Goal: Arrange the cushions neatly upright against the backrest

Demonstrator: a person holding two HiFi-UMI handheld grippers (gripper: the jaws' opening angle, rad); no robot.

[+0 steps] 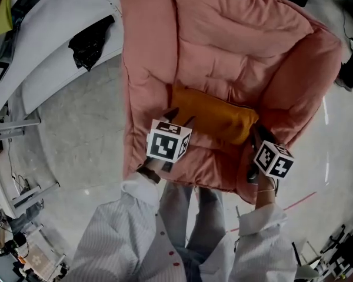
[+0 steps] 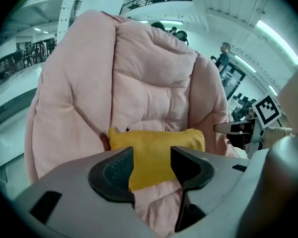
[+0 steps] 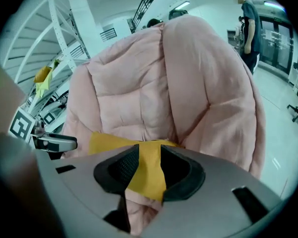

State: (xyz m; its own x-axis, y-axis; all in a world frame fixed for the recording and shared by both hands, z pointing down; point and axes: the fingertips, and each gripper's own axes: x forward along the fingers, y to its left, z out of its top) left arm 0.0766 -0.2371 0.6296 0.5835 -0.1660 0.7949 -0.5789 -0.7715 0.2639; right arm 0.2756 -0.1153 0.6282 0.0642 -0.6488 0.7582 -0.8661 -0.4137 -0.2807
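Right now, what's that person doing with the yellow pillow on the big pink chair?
A person is tidying a yellow cushion on the seat of a puffy pink armchair, with a handheld gripper in each hand. The cushion sits along the foot of the backrest. The right gripper has one end of the cushion pinched in its jaws. The left gripper has its jaws open, with the cushion just beyond them, not gripped.

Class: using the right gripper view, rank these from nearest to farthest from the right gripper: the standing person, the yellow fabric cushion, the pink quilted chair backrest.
1. Yellow fabric cushion: between the jaws, low centre.
2. Pink quilted chair backrest: directly behind the cushion, centre.
3. Standing person: far background, upper right, beyond the chair.
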